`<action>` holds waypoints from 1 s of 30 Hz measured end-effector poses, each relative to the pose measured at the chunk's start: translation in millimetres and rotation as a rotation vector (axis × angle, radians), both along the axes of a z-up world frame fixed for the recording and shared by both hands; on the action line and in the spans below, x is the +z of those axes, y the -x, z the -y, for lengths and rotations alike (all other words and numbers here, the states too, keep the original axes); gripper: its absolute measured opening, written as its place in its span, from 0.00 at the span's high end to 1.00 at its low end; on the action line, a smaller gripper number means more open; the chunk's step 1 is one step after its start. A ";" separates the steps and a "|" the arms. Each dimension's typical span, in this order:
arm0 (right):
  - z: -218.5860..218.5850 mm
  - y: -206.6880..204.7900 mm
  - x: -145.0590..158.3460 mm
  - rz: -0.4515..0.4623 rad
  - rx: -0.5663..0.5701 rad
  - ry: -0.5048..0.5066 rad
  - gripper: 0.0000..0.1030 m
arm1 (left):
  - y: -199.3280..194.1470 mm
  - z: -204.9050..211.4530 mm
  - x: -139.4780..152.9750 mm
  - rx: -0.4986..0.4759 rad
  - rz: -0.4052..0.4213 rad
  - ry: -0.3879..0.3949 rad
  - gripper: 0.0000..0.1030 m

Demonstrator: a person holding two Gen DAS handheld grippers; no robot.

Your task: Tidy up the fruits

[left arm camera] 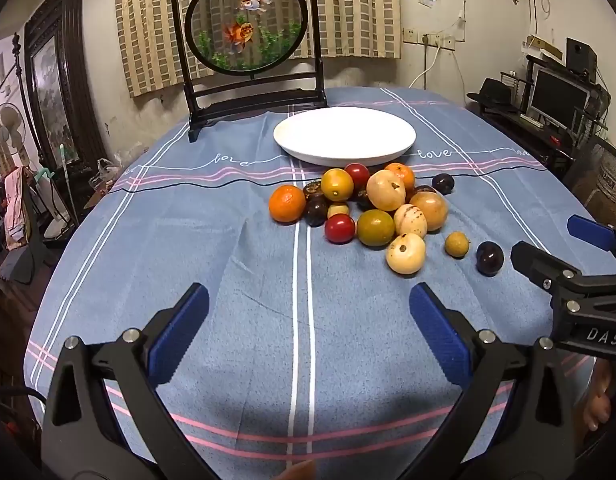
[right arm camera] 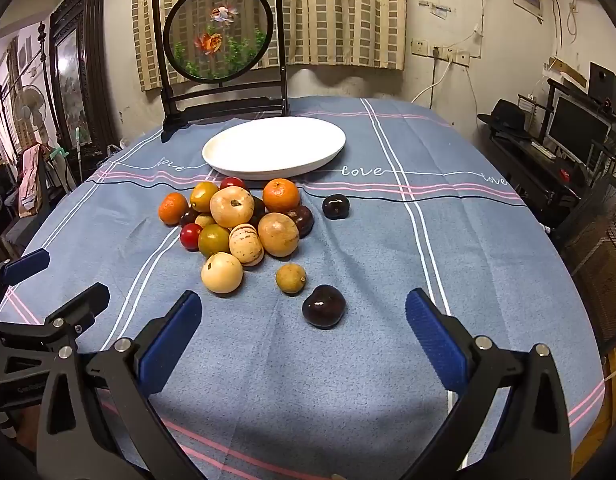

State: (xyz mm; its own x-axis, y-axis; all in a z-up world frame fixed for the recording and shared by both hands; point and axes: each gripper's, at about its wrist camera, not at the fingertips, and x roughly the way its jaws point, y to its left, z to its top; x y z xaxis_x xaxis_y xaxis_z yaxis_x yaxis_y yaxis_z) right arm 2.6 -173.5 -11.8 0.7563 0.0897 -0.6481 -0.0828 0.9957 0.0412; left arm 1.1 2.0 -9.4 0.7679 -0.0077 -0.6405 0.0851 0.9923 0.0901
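Observation:
A pile of fruit (left arm camera: 359, 204) lies on the blue tablecloth: oranges, red tomatoes, pale yellow fruits and dark plums. Behind the pile stands an empty white plate (left arm camera: 343, 134). My left gripper (left arm camera: 308, 300) is open over bare cloth in front of the pile, holding nothing. In the right wrist view the same pile (right arm camera: 236, 224) sits left of centre, with the plate (right arm camera: 274, 146) beyond it. A dark plum (right arm camera: 323, 306) and a small yellow fruit (right arm camera: 290, 278) lie apart, just ahead of my open right gripper (right arm camera: 304, 308). Another plum (right arm camera: 335, 206) rests alone farther back.
A black-framed round goldfish screen (left arm camera: 248, 20) stands at the table's far edge behind the plate. The right gripper's arm (left arm camera: 567, 280) shows at the right of the left wrist view. A desk with a monitor (right arm camera: 575, 128) lies off the table's right side.

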 end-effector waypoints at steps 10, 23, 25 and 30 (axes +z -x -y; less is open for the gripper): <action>0.7 1.4 1.0 0.000 -0.001 -0.003 0.01 | 1.2 1.1 3.0 0.003 -0.018 0.011 0.02; 1.0 1.4 0.9 -0.002 -0.001 -0.007 0.01 | -0.2 0.5 2.7 0.003 -0.029 0.018 0.02; 1.3 1.0 0.8 -0.002 -0.001 -0.007 0.01 | 0.0 0.8 2.8 0.002 -0.029 0.018 0.02; 0.1 1.8 2.0 -0.002 -0.001 -0.009 0.01 | -0.4 0.6 2.2 0.002 -0.032 0.017 0.02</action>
